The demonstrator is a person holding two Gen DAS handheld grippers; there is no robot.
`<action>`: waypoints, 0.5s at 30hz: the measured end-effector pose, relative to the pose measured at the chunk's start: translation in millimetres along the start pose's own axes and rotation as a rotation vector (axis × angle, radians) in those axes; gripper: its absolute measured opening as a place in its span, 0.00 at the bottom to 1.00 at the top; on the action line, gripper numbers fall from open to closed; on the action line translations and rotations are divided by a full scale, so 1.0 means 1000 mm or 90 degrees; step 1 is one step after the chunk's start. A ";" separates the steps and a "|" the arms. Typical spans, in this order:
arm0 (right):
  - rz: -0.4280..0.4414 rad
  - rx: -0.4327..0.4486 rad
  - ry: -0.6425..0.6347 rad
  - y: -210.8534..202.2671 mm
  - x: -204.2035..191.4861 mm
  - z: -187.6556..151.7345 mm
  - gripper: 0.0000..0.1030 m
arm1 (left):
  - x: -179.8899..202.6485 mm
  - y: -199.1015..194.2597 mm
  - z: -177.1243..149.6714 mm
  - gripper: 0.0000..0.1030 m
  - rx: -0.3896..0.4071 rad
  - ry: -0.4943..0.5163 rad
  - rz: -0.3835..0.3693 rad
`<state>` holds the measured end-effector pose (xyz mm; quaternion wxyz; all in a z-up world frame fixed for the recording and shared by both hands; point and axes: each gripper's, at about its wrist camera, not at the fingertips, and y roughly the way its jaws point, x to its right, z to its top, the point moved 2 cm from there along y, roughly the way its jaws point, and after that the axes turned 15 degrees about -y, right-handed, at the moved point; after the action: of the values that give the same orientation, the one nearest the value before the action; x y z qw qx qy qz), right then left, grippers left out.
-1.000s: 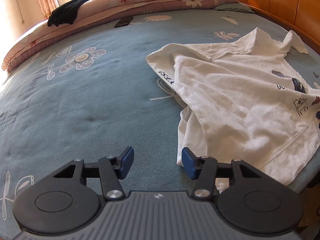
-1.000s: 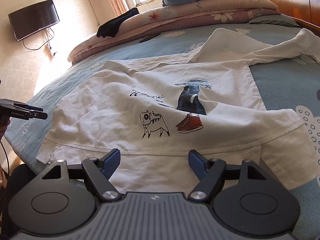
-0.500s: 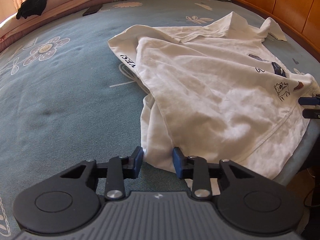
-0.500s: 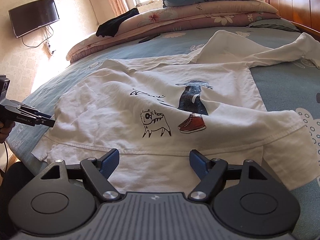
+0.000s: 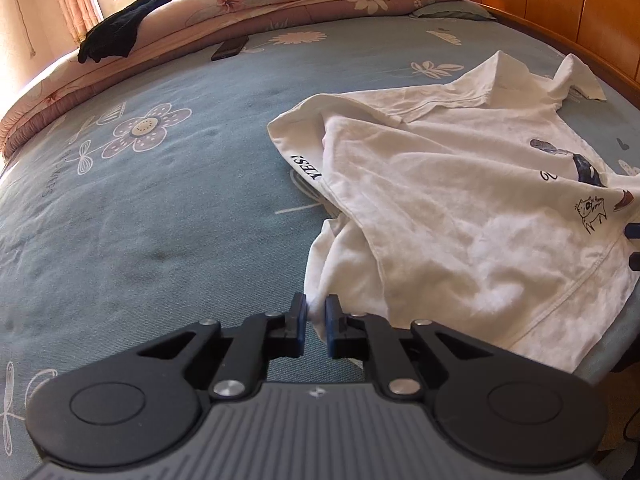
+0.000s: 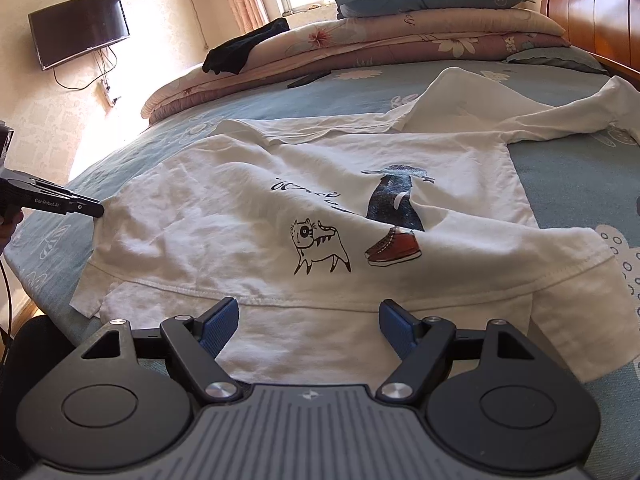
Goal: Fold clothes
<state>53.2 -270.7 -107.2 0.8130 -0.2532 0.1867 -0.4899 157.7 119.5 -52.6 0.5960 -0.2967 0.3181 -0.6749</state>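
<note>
White cotton T-shirt (image 5: 460, 216), crumpled on the blue floral bedspread (image 5: 160, 208) near its right edge; it should handle as light and limp, best taken at hem corners. My left gripper (image 5: 316, 320), jaws just closed from their earlier wide spread, pinches the shirt's near-left fold. My right gripper (image 6: 309, 322) hangs unclenched over the near hem.

left gripper (image 5: 316, 322): angled downward, jaws just closed, white cloth pinched between the pads | right gripper (image 6: 309, 326): angled downward, jaws held wide apart, nothing pressed between the pads
</note>
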 end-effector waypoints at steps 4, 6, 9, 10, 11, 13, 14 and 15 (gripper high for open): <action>-0.003 -0.001 -0.003 0.000 -0.001 0.000 0.79 | -0.014 0.002 0.009 0.07 0.007 -0.013 0.052; -0.002 -0.001 -0.004 0.000 -0.001 0.000 0.79 | -0.023 0.003 0.012 0.07 0.004 -0.037 0.047; 0.001 -0.001 -0.009 0.000 -0.002 0.000 0.79 | -0.028 0.004 0.011 0.13 -0.001 -0.057 0.026; 0.002 -0.002 -0.011 0.000 -0.002 0.000 0.80 | -0.029 0.005 0.010 0.15 -0.001 -0.059 0.026; 0.002 -0.003 -0.014 0.000 -0.003 0.000 0.80 | -0.029 0.006 0.009 0.18 0.000 -0.062 0.025; 0.003 -0.005 -0.021 0.001 -0.005 0.000 0.81 | -0.028 0.006 0.006 0.35 0.004 -0.061 0.025; 0.001 -0.005 -0.025 0.001 -0.006 0.000 0.81 | -0.025 0.004 0.004 0.36 0.016 -0.051 0.034; -0.001 -0.006 -0.027 0.001 -0.006 -0.001 0.81 | -0.022 0.001 0.003 0.36 0.027 -0.041 0.042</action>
<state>50.8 -264.9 -107.9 0.8153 -0.2675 0.1718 -0.4839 163.1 141.2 -52.3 0.6342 -0.2950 0.2939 -0.6514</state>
